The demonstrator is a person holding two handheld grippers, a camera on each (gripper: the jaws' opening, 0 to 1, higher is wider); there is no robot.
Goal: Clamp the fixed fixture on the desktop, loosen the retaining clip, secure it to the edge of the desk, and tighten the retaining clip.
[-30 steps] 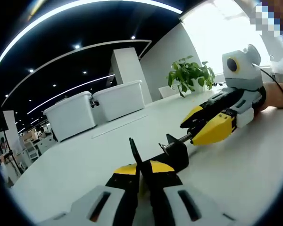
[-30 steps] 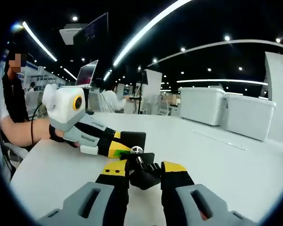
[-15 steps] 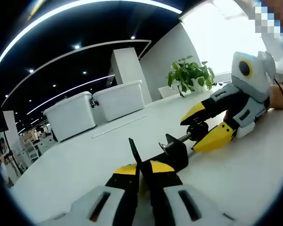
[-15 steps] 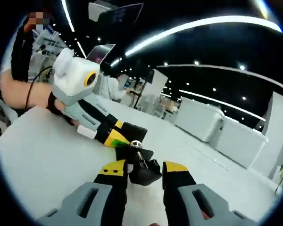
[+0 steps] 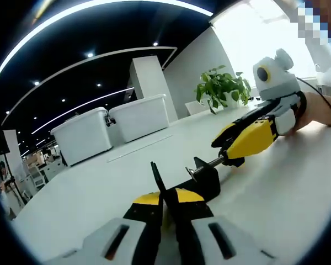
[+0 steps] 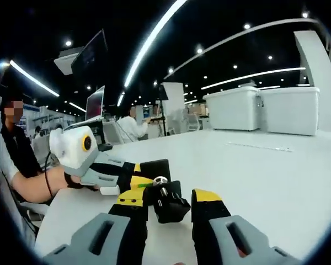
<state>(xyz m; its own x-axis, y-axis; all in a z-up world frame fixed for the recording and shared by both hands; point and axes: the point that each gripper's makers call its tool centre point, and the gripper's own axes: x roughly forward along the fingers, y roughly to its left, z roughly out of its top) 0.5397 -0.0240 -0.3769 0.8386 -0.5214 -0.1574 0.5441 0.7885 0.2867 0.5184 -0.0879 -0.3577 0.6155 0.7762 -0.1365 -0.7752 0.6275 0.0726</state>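
While both tools rest low over the white worktop (image 5: pixel 298 199), I see the black clamp (image 5: pixel 205 179) sitting on it between them. In the left gripper view, my left gripper (image 5: pixel 164 200) has its yellow-tipped fingers (image 5: pixel 146 200) closed tight on the thin black plate at the near end of the clamp, with almost no gap between them. From the clamp a metal screw rod (image 5: pixel 209 163) runs out toward my right gripper (image 5: pixel 235 147), which comes in from the right, its yellow fingers closed around the black knob at the rod's end.

In the right gripper view, the right gripper (image 6: pixel 170 200) has that black knob (image 6: pixel 171 208) sitting between its fingers (image 6: pixel 130 200); the knob fills most of the gap and the fingers seem to press on it. Just beyond it, the left gripper (image 6: pixel 135 179) grips the clamp body (image 6: pixel 154 168), with a bare forearm (image 6: pixel 41 185) resting on the worktop (image 6: pixel 276 176) behind it.

Farther back in the left gripper view stand two white storage bins (image 5: pixel 107 127) and a potted green plant (image 5: pixel 223 88).
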